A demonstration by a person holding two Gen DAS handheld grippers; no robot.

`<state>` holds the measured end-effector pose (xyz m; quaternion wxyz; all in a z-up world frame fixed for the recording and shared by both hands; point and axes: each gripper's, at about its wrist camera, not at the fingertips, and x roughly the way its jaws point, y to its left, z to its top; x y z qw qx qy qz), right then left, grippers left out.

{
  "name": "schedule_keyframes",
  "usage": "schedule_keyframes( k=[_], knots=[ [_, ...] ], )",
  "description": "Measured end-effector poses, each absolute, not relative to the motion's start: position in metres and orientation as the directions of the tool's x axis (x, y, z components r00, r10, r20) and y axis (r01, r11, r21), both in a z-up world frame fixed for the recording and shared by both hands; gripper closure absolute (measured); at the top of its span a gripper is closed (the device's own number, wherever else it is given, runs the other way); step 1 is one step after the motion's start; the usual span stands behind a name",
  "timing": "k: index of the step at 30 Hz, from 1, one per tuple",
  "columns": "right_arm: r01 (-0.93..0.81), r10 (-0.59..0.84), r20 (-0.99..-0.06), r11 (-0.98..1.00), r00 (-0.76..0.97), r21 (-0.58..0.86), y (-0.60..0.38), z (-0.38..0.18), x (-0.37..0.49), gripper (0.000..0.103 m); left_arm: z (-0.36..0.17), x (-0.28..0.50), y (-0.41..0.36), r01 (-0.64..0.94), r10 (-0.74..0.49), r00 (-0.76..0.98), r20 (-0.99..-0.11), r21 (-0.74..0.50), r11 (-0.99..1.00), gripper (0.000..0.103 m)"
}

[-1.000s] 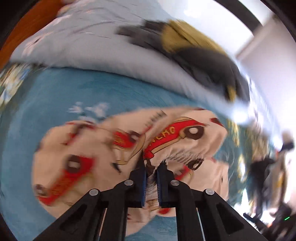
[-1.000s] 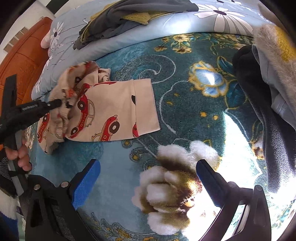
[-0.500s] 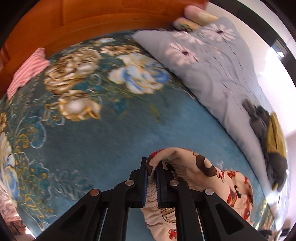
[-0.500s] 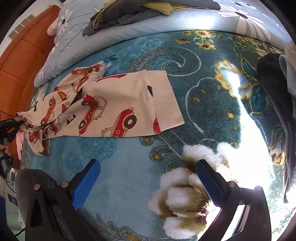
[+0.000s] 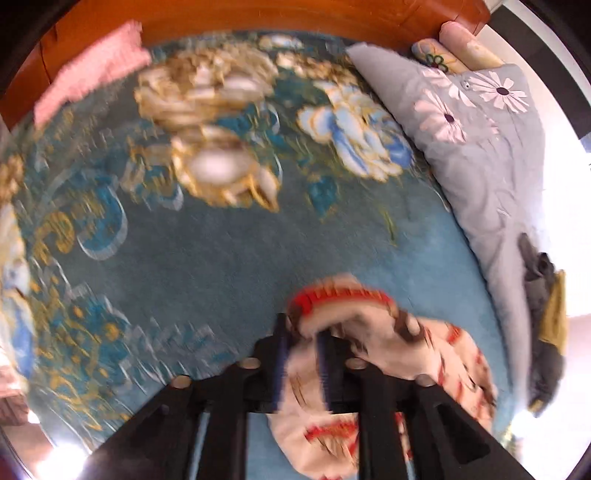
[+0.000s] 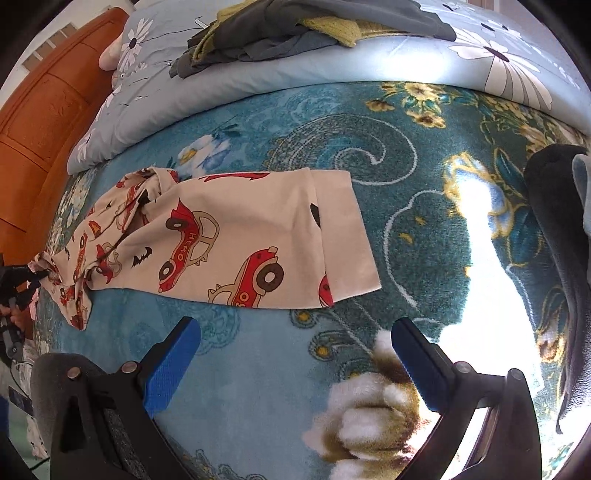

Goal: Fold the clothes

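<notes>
Far left: L gripper has its jaws clamped on the bunched waistband end of the car-print pants, near the orange headboard. Pants lie stretched across the teal blanket on the bed, leg cuffs pointing right. Step looks like laying the garment flat before the 1st fold; waistband end is crumpled, so next move prob. needs a tug & smooth-out. R gripper, jaws wide apart w/ nothing between, hovers just below the pants' lower edge. Free room front & right of the cuffs; grey duvet w/ clothes pile borders the far side, dark garments at right.
</notes>
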<state>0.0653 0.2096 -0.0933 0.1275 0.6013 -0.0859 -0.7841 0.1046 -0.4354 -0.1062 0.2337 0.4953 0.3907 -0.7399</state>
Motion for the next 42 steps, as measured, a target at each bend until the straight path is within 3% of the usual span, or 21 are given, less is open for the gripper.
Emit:
schedule_keyframes(
  k=[1, 2, 6, 12, 20, 29, 30, 31, 33, 37, 40, 42],
  knots=[
    [0.083, -0.311, -0.919, -0.950, -0.241, 0.299, 0.210, -0.096, 0.063, 0.000, -0.107, 0.112, -0.432, 0.729, 0.057, -0.410, -0.910, -0.365, -0.579, 0.054],
    [0.071, -0.318, -0.917, -0.948, -0.240, 0.310, 0.211, -0.098, 0.060, 0.000, -0.108, 0.119, -0.428, 0.726, 0.072, -0.420, -0.905, -0.382, -0.572, 0.048],
    [0.033, -0.348, -0.902, -0.935, -0.255, 0.352, 0.217, -0.101, 0.056, 0.000, -0.115, 0.147, -0.412, 0.716, 0.125, -0.450, -0.884, -0.441, -0.541, 0.043],
    [-0.031, -0.358, -0.899, -0.926, -0.253, 0.377, 0.224, -0.112, 0.053, 0.000, -0.141, 0.175, -0.369, 0.727, 0.163, -0.414, -0.896, -0.433, -0.534, 0.042],
    [-0.183, -0.444, -0.841, -0.840, -0.311, 0.511, 0.252, -0.121, 0.059, 0.001, -0.137, 0.135, -0.311, 0.650, 0.050, -0.315, -0.948, -0.254, -0.717, 0.042],
    [-0.226, -0.504, -0.809, -0.787, -0.301, 0.574, 0.246, -0.130, 0.040, 0.037, -0.145, 0.099, -0.279, 0.593, -0.076, -0.234, -0.969, -0.081, -0.801, 0.042],
    [-0.224, -0.513, -0.804, -0.782, -0.300, 0.582, 0.244, -0.131, 0.039, 0.048, -0.145, 0.099, -0.279, 0.593, -0.085, -0.239, -0.967, -0.076, -0.801, 0.042],
    [-0.228, -0.524, -0.800, -0.774, -0.292, 0.591, 0.242, -0.133, 0.038, 0.063, -0.144, 0.099, -0.278, 0.593, -0.095, -0.241, -0.966, -0.069, -0.802, 0.044],
    [-0.249, -0.535, -0.800, -0.764, -0.271, 0.595, 0.240, -0.138, 0.037, 0.081, -0.139, 0.103, -0.281, 0.608, -0.102, -0.253, -0.962, -0.076, -0.790, 0.057],
    [-0.237, -0.533, -0.799, -0.768, -0.278, 0.595, 0.238, -0.132, 0.036, 0.090, -0.129, 0.112, -0.289, 0.636, -0.116, -0.275, -0.954, -0.091, -0.766, 0.086],
    [-0.188, -0.498, -0.802, -0.798, -0.329, 0.573, 0.243, -0.112, 0.036, 0.091, -0.122, 0.119, -0.294, 0.656, -0.127, -0.292, -0.948, -0.102, -0.747, 0.092],
    [-0.160, -0.469, -0.803, -0.819, -0.368, 0.552, 0.248, -0.097, 0.037, 0.092, -0.113, 0.131, -0.306, 0.683, -0.085, -0.344, -0.935, -0.187, -0.706, 0.092]
  ],
)
